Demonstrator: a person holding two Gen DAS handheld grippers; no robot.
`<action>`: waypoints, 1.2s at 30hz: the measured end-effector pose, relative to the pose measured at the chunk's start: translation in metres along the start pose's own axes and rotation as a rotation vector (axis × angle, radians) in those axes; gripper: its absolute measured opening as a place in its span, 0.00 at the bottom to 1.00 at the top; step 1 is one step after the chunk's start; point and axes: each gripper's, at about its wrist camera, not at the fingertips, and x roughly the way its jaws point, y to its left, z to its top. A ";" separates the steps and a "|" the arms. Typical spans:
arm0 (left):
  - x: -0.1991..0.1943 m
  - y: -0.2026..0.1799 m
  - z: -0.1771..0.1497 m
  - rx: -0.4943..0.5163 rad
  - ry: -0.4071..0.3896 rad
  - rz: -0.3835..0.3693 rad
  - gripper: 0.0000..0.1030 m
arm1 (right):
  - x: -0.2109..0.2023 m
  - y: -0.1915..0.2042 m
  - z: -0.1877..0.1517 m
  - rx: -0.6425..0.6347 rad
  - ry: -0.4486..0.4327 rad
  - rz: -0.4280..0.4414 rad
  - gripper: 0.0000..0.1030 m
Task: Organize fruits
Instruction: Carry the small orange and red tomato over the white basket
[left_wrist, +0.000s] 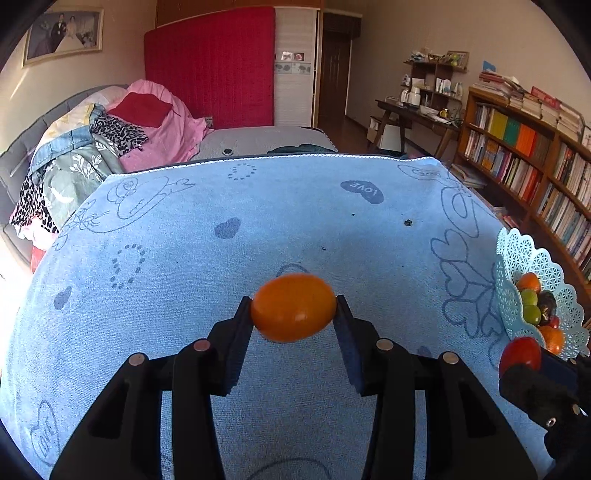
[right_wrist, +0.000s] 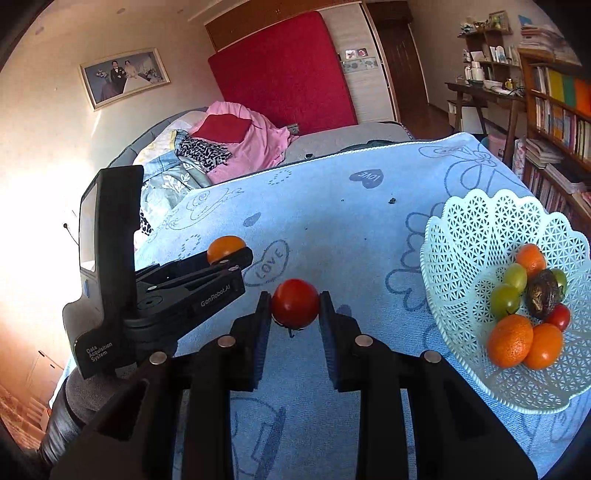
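My left gripper (left_wrist: 294, 312) is shut on an orange oval tomato (left_wrist: 293, 313) and holds it above the blue towel (left_wrist: 258, 229). It also shows in the right wrist view (right_wrist: 236, 254) at the left, with the orange tomato (right_wrist: 226, 246) at its tip. My right gripper (right_wrist: 295, 308) is shut on a red cherry tomato (right_wrist: 295, 307) above the towel (right_wrist: 332, 229). A white lattice fruit basket (right_wrist: 476, 221) stands to the right and holds several fruits: oranges, green grapes, a small red tomato and a dark brown fruit. The basket also shows in the left wrist view (left_wrist: 517, 251).
The towel covers a table in a bedroom. A bed with piled clothes (left_wrist: 110, 140) lies behind at the left. A bookshelf (left_wrist: 524, 155) and a desk (left_wrist: 417, 110) stand at the right. A small dark speck (left_wrist: 407, 222) lies on the towel.
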 end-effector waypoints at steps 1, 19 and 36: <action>-0.004 -0.002 0.001 0.001 -0.006 -0.003 0.43 | -0.004 -0.003 0.003 0.007 -0.012 -0.004 0.26; -0.050 -0.075 0.018 0.089 -0.083 -0.074 0.43 | -0.063 -0.073 0.041 0.138 -0.157 -0.088 0.26; -0.049 -0.145 0.019 0.204 -0.070 -0.174 0.43 | -0.071 -0.109 0.045 0.218 -0.184 -0.162 0.26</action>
